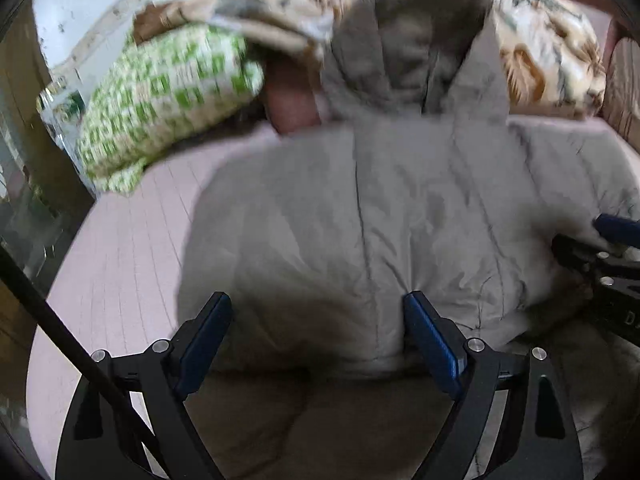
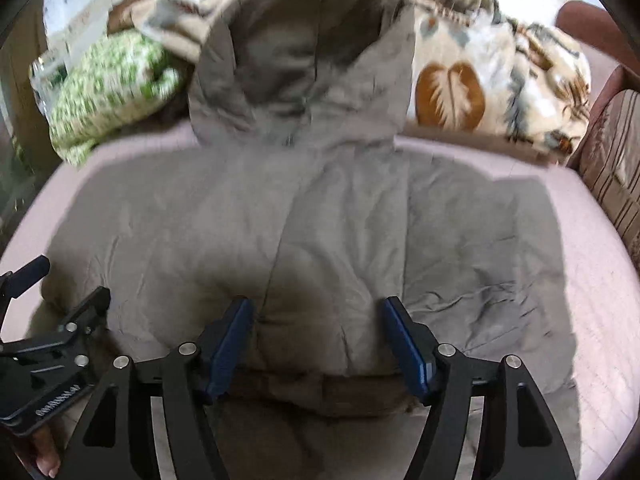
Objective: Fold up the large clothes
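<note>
1. Pink bed sheet (image 2: 580, 248) lies under everything.
2. Grey hooded jacket (image 2: 320, 208) lies spread flat on the sheet, hood towards the leaf-print blanket (image 2: 480, 80).
3. Green checked pillow (image 1: 160, 100) lies left of the hood.
4. Left gripper (image 1: 316, 312) and right gripper (image 2: 318, 316) stand wide over the jacket's near hem, gripping nothing.

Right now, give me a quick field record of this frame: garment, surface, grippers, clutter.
garment: grey hooded jacket, spread flat, hood at the far end
surface: pink sheet under the jacket
left gripper: open, jaws wide apart over the jacket's near hem
right gripper: open, jaws either side of a puffed bit of the near hem, no clear pinch
clutter: green checked pillow far left, leaf-print blanket far right, both behind the hood
image: blurred at the far end
</note>
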The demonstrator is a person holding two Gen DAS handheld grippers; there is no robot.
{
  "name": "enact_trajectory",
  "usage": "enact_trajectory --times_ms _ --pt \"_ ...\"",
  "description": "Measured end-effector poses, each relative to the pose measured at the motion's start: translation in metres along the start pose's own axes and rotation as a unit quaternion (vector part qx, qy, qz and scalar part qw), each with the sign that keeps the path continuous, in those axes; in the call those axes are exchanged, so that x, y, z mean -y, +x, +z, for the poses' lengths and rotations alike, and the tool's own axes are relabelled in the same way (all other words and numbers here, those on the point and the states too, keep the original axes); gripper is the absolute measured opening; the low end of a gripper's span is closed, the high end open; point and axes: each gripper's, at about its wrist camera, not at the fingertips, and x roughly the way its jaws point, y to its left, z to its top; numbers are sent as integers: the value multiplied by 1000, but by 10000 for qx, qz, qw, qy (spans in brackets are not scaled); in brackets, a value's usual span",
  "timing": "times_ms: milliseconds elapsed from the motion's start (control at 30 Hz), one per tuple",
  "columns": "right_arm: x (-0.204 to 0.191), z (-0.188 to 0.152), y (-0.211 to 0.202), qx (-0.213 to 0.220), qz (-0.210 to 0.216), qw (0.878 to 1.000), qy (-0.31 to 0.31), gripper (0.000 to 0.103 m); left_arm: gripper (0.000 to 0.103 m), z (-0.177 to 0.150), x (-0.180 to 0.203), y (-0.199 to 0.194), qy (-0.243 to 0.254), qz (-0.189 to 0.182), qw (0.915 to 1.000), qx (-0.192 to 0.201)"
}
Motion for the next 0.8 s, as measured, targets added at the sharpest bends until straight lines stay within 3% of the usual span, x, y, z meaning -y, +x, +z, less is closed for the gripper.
enact_trajectory --times_ms 267,800 --pt "-11 -5 4 22 -281 9993 -257 76 93 -3 0 1 -98 26 9999 33" --pt "-10 -5 5 18 -291 9993 -252 79 94 -5 0 1 -96 43 9999 66"
